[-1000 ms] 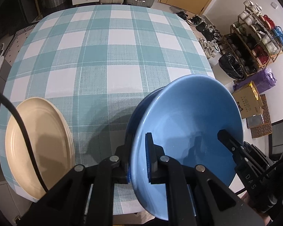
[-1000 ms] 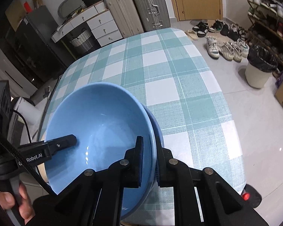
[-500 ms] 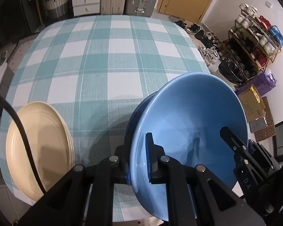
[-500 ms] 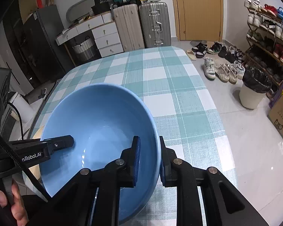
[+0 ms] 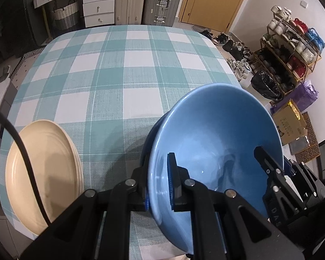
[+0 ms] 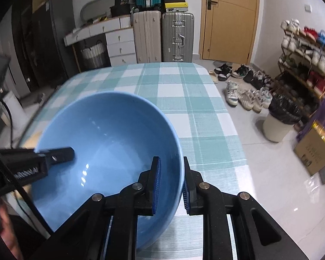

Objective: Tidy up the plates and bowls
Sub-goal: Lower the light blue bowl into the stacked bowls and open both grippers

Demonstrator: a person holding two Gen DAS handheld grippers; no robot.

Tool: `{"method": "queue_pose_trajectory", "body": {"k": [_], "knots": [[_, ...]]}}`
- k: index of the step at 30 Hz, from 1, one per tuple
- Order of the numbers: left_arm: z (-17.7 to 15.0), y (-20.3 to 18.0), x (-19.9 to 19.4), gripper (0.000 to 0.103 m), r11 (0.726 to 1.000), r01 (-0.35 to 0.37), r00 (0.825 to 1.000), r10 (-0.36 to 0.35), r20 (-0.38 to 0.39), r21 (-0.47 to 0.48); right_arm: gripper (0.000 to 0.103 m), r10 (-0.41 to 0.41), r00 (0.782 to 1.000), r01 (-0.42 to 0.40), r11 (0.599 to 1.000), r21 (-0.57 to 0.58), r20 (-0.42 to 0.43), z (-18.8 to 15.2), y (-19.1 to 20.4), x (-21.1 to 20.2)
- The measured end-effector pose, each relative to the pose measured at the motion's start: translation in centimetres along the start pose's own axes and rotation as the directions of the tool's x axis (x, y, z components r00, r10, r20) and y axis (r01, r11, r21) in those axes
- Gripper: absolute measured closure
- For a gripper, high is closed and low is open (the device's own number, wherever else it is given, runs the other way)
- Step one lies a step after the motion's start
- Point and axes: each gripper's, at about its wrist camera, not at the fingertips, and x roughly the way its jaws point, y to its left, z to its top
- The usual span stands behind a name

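A large blue bowl (image 5: 216, 138) is held tilted above the near edge of the teal checked table (image 5: 130, 69). My left gripper (image 5: 159, 184) is shut on its left rim, one finger inside and one outside. My right gripper (image 6: 170, 184) is shut on the opposite rim of the same bowl (image 6: 110, 134). In the left wrist view a second blue rim seems to show just behind the bowl's left edge; I cannot tell if it is another bowl. A stack of cream plates (image 5: 45, 169) lies on the table's near left corner, left of the bowl.
Suitcases (image 6: 162, 36) and a white drawer unit (image 6: 117, 41) stand beyond the table's far edge. To the right on the floor are shoes (image 6: 244, 93), a shoe rack (image 5: 292, 52), a bin with a black bag (image 6: 281, 117) and a cardboard box (image 5: 290, 125).
Both grippers have lifted the blue bowl up and back toward the near edge; the views have tilted up, showing more of the room. Both grips have stayed shut.
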Motion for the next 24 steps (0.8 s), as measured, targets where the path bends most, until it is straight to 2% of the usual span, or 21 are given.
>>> {"method": "queue_pose_trajectory", "body": {"k": [2,8,24], "knots": [[0.0,-0.1,0.0,0.094,1.000,-0.003,1.000,0.003,0.002,0.002,0.085,-0.028,1.000,0.028,0.999,-0.032,-0.002,-0.3,0.3,0.3],[0.0,-0.5,0.0,0.092,0.999,-0.027,1.000,0.027,-0.001,0.018,0.085,-0.046,0.999,0.046,0.997,-0.061,-0.002,-0.7,0.4,0.7],[-0.3,-0.9,-0.2,0.089,0.995,-0.081,0.996,0.084,-0.042,0.054,0.082,-0.033,0.999,0.033,0.997,-0.066,-0.001,-1.3,0.7,0.6]]}}
